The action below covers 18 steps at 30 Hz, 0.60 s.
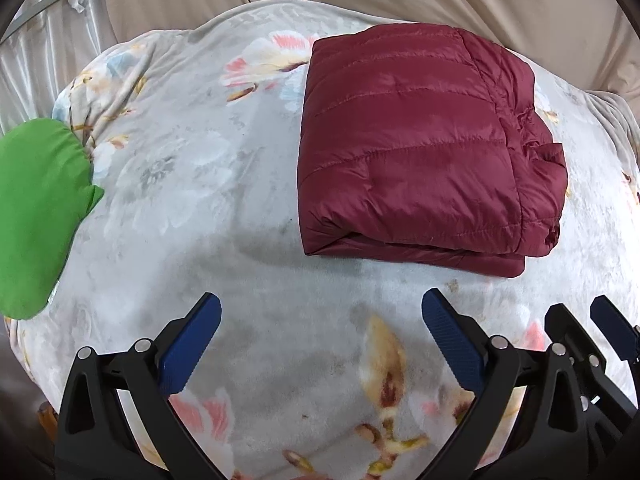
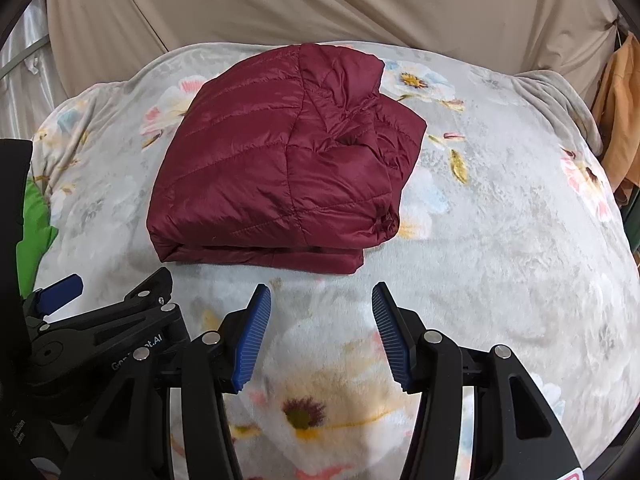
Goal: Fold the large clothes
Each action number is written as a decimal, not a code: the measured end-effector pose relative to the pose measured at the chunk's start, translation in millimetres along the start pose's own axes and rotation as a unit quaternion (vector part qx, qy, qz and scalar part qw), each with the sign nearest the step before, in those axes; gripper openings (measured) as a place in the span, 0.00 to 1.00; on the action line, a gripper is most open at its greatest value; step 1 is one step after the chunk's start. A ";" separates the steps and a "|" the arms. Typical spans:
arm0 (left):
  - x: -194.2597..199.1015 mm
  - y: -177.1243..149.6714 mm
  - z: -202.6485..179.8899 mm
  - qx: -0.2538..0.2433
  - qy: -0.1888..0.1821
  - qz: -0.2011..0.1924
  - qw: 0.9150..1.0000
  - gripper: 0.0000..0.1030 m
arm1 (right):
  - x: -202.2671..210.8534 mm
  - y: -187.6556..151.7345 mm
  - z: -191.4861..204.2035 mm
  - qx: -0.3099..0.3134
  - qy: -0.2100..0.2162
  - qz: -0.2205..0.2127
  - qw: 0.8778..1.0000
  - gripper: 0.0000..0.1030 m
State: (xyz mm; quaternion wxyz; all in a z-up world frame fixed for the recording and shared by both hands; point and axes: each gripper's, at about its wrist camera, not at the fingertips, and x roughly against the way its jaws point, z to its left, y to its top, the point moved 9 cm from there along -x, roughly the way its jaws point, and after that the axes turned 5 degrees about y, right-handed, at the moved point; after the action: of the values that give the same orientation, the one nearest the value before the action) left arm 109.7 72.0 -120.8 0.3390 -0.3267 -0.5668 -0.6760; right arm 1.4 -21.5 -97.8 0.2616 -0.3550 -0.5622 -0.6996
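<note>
A dark red quilted puffer jacket point(image 1: 416, 152) lies folded into a thick rectangle on the floral grey blanket point(image 1: 192, 184). It also shows in the right wrist view point(image 2: 280, 168), with bunched fabric at its right side. My left gripper point(image 1: 322, 304) is open and empty, just in front of the jacket and to its left. My right gripper point(image 2: 321, 294) is open and empty, just in front of the jacket's near edge. The right gripper shows at the right edge of the left wrist view point(image 1: 580, 320); the left gripper shows at the left of the right wrist view point(image 2: 108, 292).
A green garment point(image 1: 36, 216) lies at the blanket's left edge; it also shows in the right wrist view point(image 2: 36, 232). Beige drapes point(image 2: 320, 4) hang behind the blanket. An orange cloth point(image 2: 618, 120) hangs at the far right.
</note>
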 end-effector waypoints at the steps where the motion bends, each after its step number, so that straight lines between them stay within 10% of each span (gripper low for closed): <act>1: -0.4 0.1 -0.5 0.001 -0.001 0.000 1.000 0.96 | -0.4 -0.3 -0.4 0.001 -0.001 0.000 1.000 0.51; 18: -1.4 1.2 -2.1 -0.004 0.007 -0.016 1.000 0.95 | -5.8 -3.9 -6.3 -0.007 -0.010 0.005 1.000 0.51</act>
State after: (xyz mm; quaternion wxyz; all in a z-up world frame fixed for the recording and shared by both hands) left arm 111.3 69.9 -121.6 0.3312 -0.3139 -0.5671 -0.6857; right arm 0.7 -26.9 -105.4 0.2573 -0.3666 -0.5581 -0.6985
